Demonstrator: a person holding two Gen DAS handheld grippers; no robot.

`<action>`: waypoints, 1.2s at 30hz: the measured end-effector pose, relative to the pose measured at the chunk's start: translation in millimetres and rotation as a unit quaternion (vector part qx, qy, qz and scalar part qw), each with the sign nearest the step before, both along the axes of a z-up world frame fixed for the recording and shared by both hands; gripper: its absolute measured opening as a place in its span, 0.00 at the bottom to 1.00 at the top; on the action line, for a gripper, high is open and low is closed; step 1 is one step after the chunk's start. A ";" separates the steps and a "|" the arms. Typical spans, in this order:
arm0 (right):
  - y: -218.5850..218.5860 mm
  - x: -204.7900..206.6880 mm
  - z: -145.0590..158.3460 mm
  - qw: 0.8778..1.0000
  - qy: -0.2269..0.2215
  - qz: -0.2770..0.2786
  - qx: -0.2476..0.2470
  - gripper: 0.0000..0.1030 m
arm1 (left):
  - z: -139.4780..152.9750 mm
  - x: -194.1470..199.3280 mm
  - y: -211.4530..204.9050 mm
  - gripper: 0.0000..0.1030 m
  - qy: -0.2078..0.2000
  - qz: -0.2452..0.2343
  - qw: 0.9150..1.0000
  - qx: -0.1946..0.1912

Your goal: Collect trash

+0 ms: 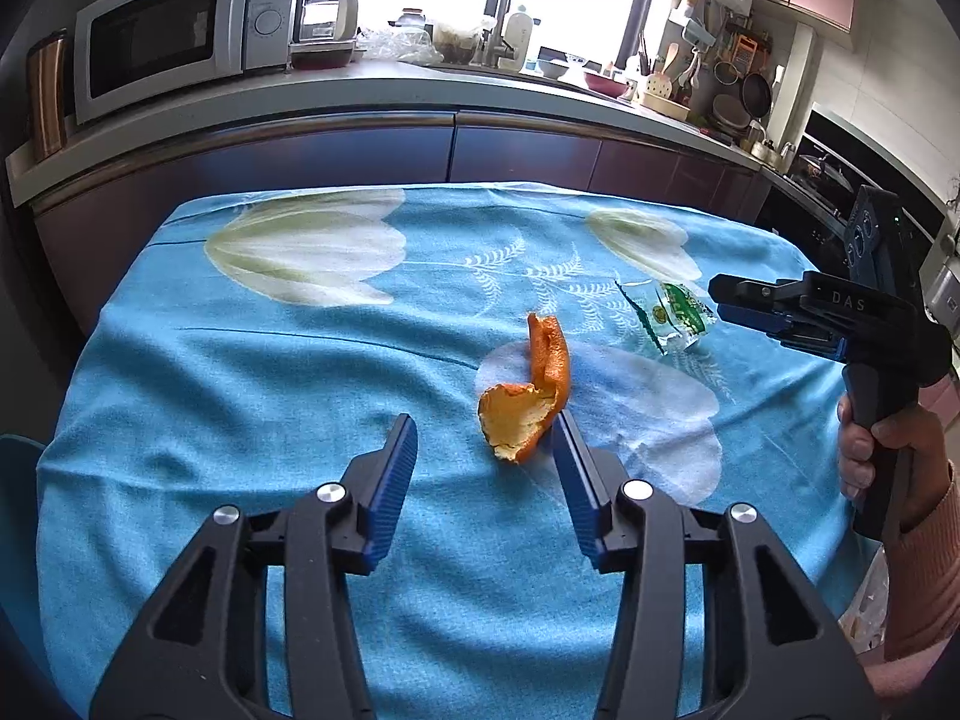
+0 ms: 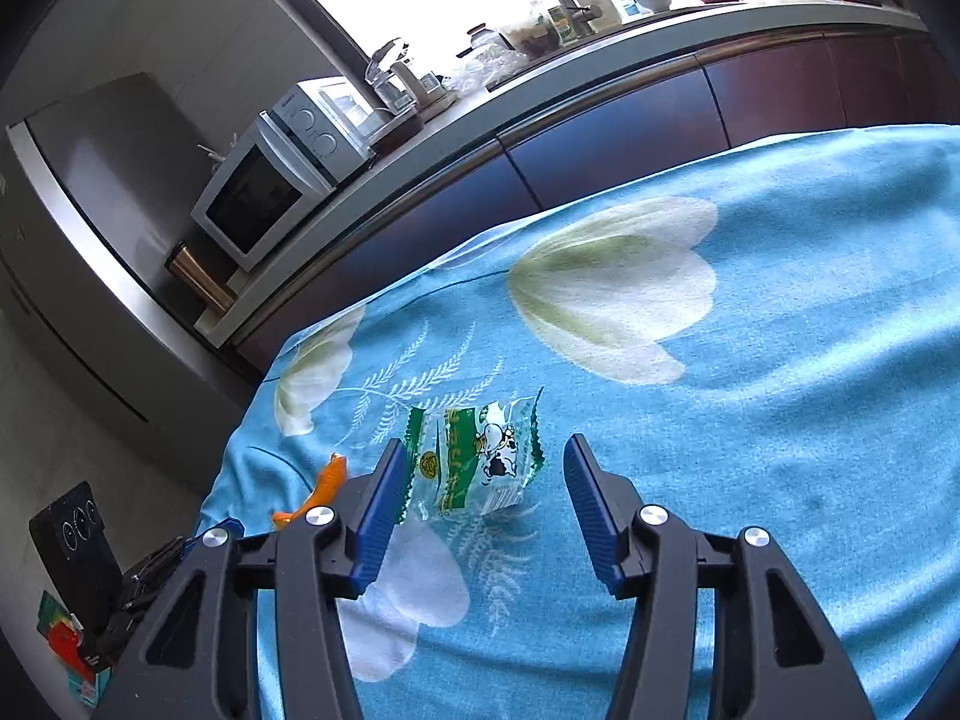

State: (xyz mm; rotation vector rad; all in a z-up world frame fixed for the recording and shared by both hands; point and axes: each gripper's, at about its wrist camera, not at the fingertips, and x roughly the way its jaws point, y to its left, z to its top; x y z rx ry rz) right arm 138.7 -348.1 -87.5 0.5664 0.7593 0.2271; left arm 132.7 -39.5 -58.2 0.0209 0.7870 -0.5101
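Left gripper and right gripper, jaws apart, hold nothing; orange peel at 1 o'clock and wrapper at 12 remain uncollected on the bench.

Both grippers are black plastic with ribbed blue pads and round silver screws. The right gripper bears "DAS" lettering. A salmon-pink knit sleeve covers the wrist behind the bare right hand.

Both wrist views low, close; share blue tablecloth.
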 end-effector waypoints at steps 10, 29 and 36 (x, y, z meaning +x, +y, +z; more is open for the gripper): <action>19.3 27.7 -16.4 0.999 0.028 0.029 -0.021 0.17 | -15.9 21.0 -31.5 0.30 0.041 -0.023 0.999 0.020; 38.4 -3.2 10.9 0.997 -0.033 0.066 -0.006 0.13 | -3.1 -3.4 -17.0 0.03 0.017 -0.006 1.000 0.003; 53.7 -10.4 14.5 0.996 -0.040 0.085 -0.003 0.13 | 10.7 -17.8 5.9 0.03 -0.002 0.009 1.000 -0.002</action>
